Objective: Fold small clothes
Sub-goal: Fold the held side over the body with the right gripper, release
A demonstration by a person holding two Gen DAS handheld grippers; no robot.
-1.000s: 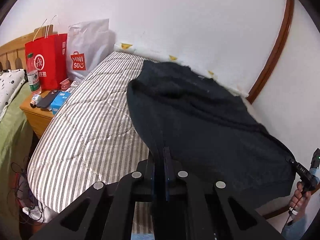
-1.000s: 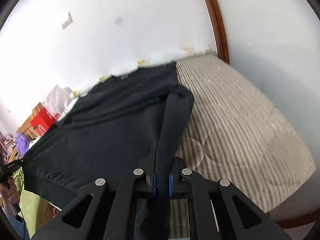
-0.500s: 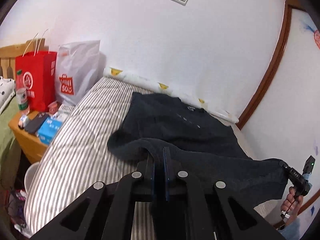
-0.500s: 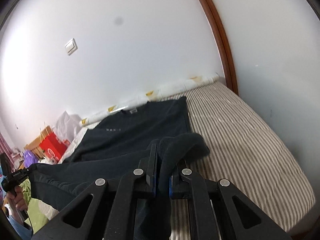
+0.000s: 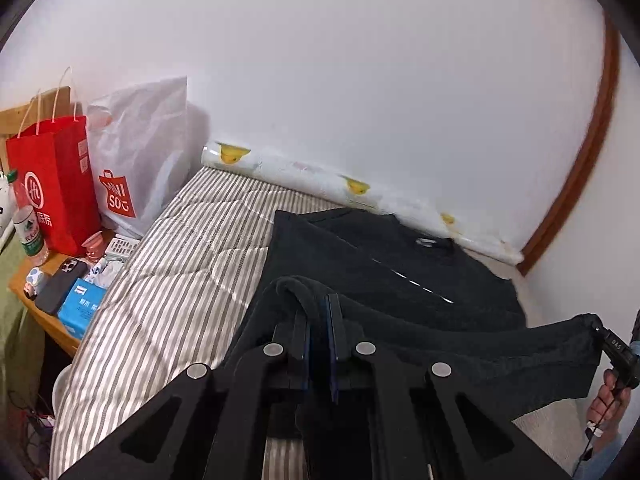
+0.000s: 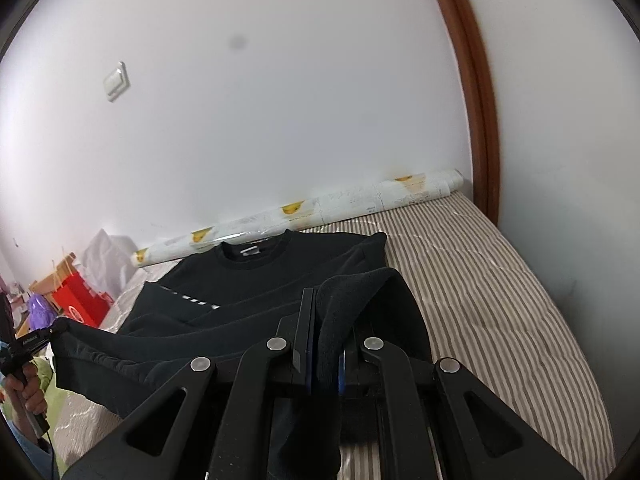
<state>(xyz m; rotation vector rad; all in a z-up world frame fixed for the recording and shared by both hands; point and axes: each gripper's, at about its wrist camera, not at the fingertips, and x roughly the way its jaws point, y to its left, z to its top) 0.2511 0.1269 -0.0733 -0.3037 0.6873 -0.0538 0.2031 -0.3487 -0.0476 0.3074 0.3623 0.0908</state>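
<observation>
A black sweatshirt (image 5: 400, 264) (image 6: 248, 280) lies on a striped bed (image 5: 168, 280) (image 6: 480, 280), collar toward the wall. My left gripper (image 5: 318, 312) is shut on its hem corner and holds it up. My right gripper (image 6: 326, 320) is shut on the other hem corner. The hem is stretched in the air between them, above the garment's lower part. The right gripper shows in the left wrist view (image 5: 612, 346); the left gripper shows in the right wrist view (image 6: 36, 336).
A rolled mat with yellow ducks (image 5: 360, 192) (image 6: 300, 216) lies along the wall. A red bag (image 5: 52, 184), a white bag (image 5: 140, 160), a bottle (image 5: 28, 232), a phone (image 5: 60, 280) and a blue tissue pack (image 5: 82, 304) stand on a nightstand at the left.
Both grippers have lifted the hem off the near bed edge and carried it toward the collar. The sweatshirt's lower half now hangs doubled over its upper half.
</observation>
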